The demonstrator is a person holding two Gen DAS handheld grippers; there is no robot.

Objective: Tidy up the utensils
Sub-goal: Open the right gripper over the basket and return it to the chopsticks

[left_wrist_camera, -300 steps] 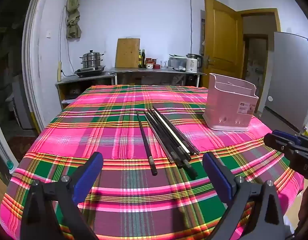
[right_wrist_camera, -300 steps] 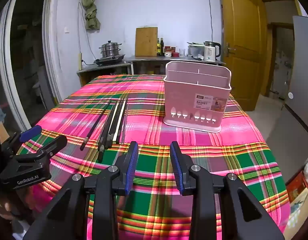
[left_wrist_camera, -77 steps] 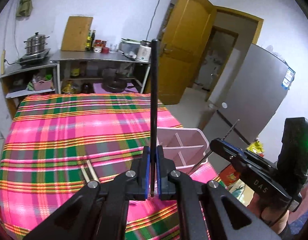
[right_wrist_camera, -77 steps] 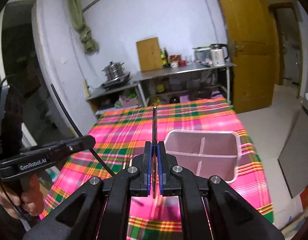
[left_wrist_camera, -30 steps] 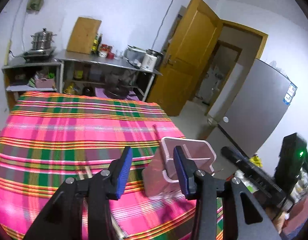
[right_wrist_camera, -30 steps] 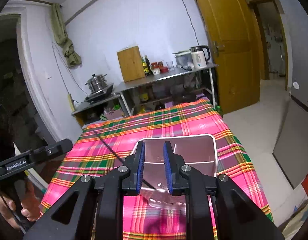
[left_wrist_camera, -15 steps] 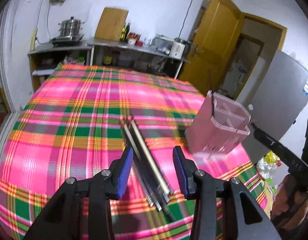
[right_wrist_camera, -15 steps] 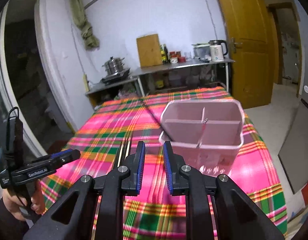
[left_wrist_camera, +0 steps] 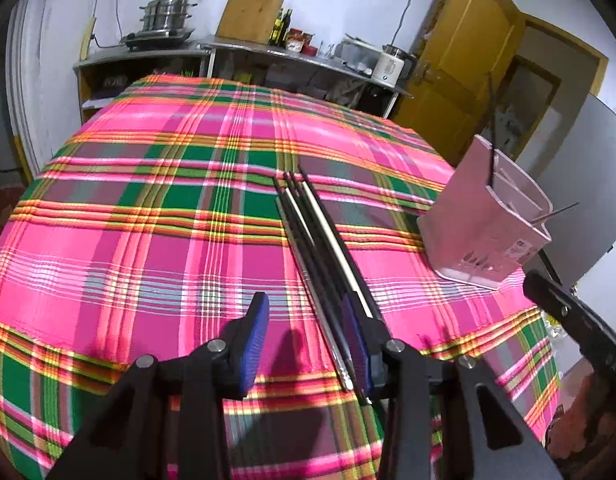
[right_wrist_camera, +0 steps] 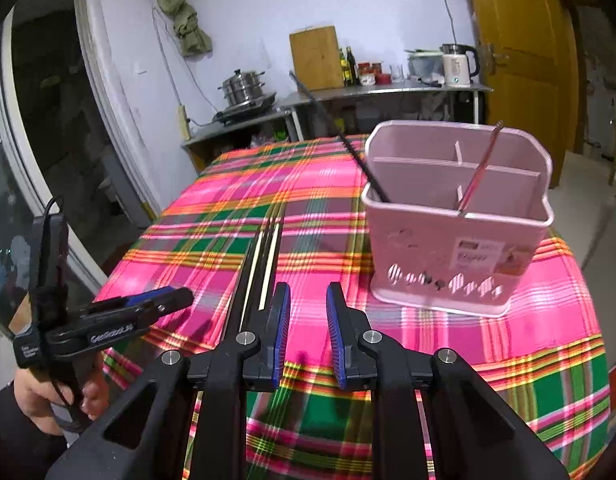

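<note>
Several dark and pale chopsticks (left_wrist_camera: pixel 319 236) lie side by side on the plaid tablecloth (left_wrist_camera: pixel 168 240). My left gripper (left_wrist_camera: pixel 306 344) hangs open and empty just above their near ends, which run under its right finger. My right gripper (right_wrist_camera: pixel 308 332) is open and empty too, with the same chopsticks (right_wrist_camera: pixel 264 252) just to its left. The pink divided basket (right_wrist_camera: pixel 455 240) stands ahead on the right. A black chopstick (right_wrist_camera: pixel 347 140) leans out of its left corner and a thin metal one (right_wrist_camera: pixel 479 168) stands in the middle. The basket (left_wrist_camera: pixel 483 232) is also at the left view's right side.
A hand (right_wrist_camera: pixel 48 392) holds the left gripper (right_wrist_camera: pixel 128 316) at the table's left edge. The right gripper (left_wrist_camera: pixel 567 320) shows at the left view's right edge. A counter with a steamer pot (left_wrist_camera: pixel 166 12), a cutting board (left_wrist_camera: pixel 254 10) and a kettle (right_wrist_camera: pixel 457 64) lines the back wall.
Both grippers let go of a chopstick each, which now stand in the basket. They have since sunk from above the basket toward the chopsticks on the cloth.
</note>
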